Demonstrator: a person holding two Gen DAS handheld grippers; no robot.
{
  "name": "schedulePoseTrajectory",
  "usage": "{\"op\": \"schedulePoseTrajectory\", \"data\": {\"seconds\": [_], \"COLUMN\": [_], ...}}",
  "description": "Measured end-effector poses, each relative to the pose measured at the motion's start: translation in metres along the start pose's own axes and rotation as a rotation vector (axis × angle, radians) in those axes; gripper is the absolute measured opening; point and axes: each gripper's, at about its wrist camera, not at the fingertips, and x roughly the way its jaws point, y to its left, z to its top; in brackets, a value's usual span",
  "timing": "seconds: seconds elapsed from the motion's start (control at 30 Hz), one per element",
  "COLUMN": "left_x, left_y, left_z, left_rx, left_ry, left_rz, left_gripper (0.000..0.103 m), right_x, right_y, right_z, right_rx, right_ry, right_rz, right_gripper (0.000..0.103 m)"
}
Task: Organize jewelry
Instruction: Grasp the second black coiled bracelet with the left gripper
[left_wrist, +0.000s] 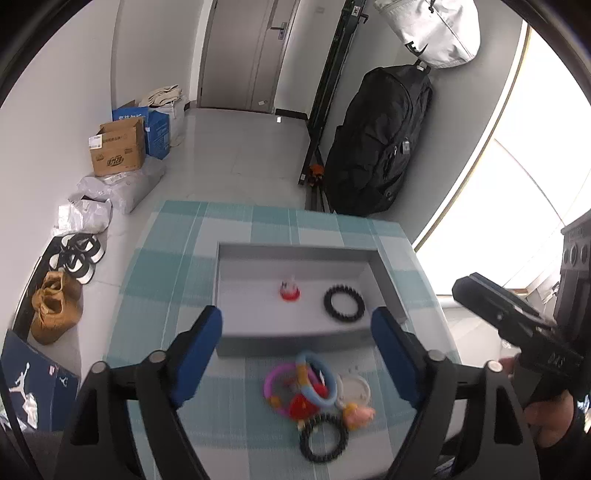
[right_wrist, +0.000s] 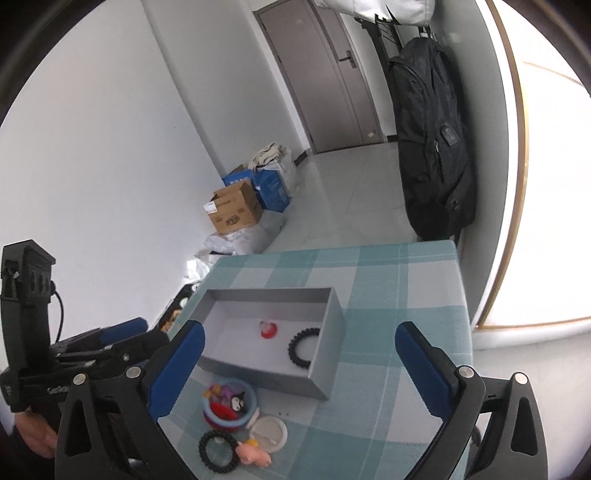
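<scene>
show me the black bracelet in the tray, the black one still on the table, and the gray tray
black bracelet in the tray (left_wrist: 344, 306), left wrist view, on its left band
black bracelet on the table (left_wrist: 324, 437), left wrist view, on its lower band
gray tray (right_wrist: 334, 317), right wrist view, on its right wall

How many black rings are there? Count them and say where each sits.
2. One black ring lies inside the grey tray; the other black ring lies on the tablecloth beside the pile, which might hide more.
</scene>
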Motion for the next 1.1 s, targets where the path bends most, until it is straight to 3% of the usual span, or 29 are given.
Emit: {"op": "schedulePoseTrajectory", "data": {"seconds": [0.23,0.6,0.83,0.93,1.03,1.07,1.1], "left_x": [-0.004,0.019,0.036,0.038,0.040,0.041,0.041], "left_y": [-0.004,-0.015,0.001,0.005,-0.004,-0.006,-0.009], "left_z": [-0.026,-0.054,-0.059,-0.056,-0.057,-0.057,-0.058], "left_rx": [0.027,0.079,-0.007,-0.030,0.026,0.043,0.056], "left_ry": [0.052,0.222,0.328,0.327,0.330,0.334,0.332], "left_rz": [0.020,-0.002,-0.023,-0.045,-0.053,-0.043,-0.035], "left_gripper": [0.083,0.083,0.083,0.083,0.083,0.080,0.068], "right_x": [-0.014,-0.016,-0.010,-0.006,-0.003,-0.003,-0.002], "right_y": [0.003,0.005,-0.005,-0.006,-0.006,-0.006,-0.006], "right_z": [-0.021,-0.041,-0.043,-0.044,-0.045,-0.046,-0.046], "right_rx": [-0.022,-0.086,-0.049,-0.041,-0.047,-0.047,-0.045], "right_ry": [-0.008,0.041,0.071,0.086,0.092,0.093,0.096], "right_rz": [-0.034,-0.140,-0.145,-0.143,-0.150,-0.151,-0.154], "right_gripper": [0.103,0.103,0.103,0.103,0.103,0.103,0.103]}}
